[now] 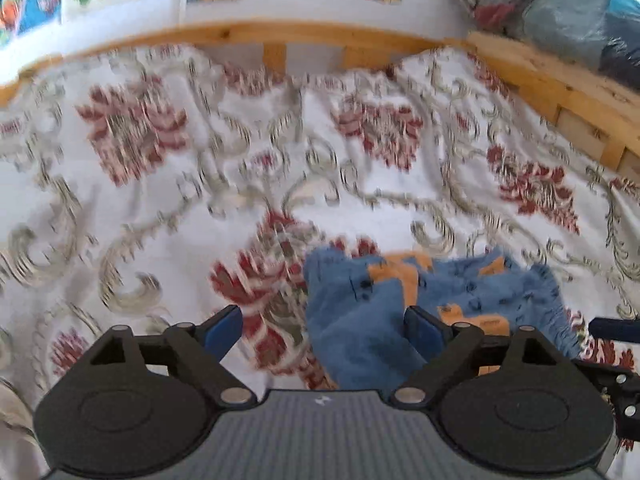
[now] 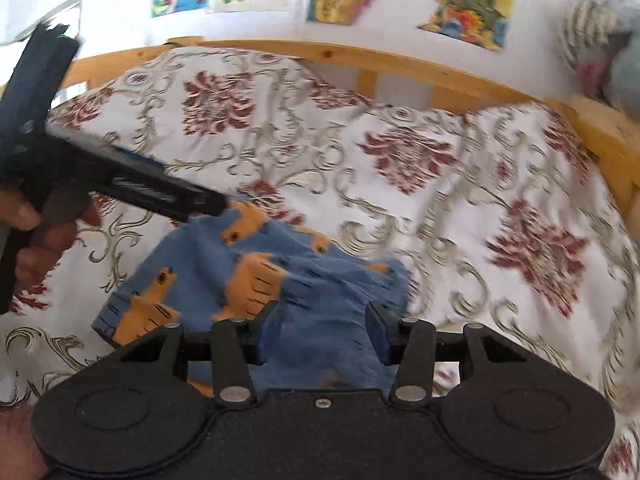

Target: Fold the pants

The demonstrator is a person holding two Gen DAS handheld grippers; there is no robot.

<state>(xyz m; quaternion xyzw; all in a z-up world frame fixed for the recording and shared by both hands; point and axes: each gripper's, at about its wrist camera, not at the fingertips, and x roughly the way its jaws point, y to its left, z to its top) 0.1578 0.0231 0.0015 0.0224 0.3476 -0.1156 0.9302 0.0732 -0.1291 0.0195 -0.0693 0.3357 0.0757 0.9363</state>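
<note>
Both claws are down low over the pants right now, pointing forward across the bed. Left claw (image 1: 322,330) has its jaws spread wide apart, nothing pinched; one pad sits over bare bedspread (image 1: 168,184), the other right at the blue cloth, so I'd say it's let go rather than going for a grab. Right claw (image 2: 323,334) is about half open with a ridge of blue fabric running up between the pads, but I honestly can't tell if they're pressing on it or just straddling it. The pants (image 2: 256,276), small, blue with orange bear prints, lie bunched at lower centre of both views, on the flowery bedspread and well short of the wooden bed rail (image 1: 280,36) along the top. In the right view you can see the left claw coming in from the left edge, my hand (image 2: 28,236) on its grip, tip just at the top edge of the cloth. Looks like a fold's been laid over, still pretty lumpy. Next bit probably needs a flattening pass or another fold, and that soft bedspread might drag along.
</note>
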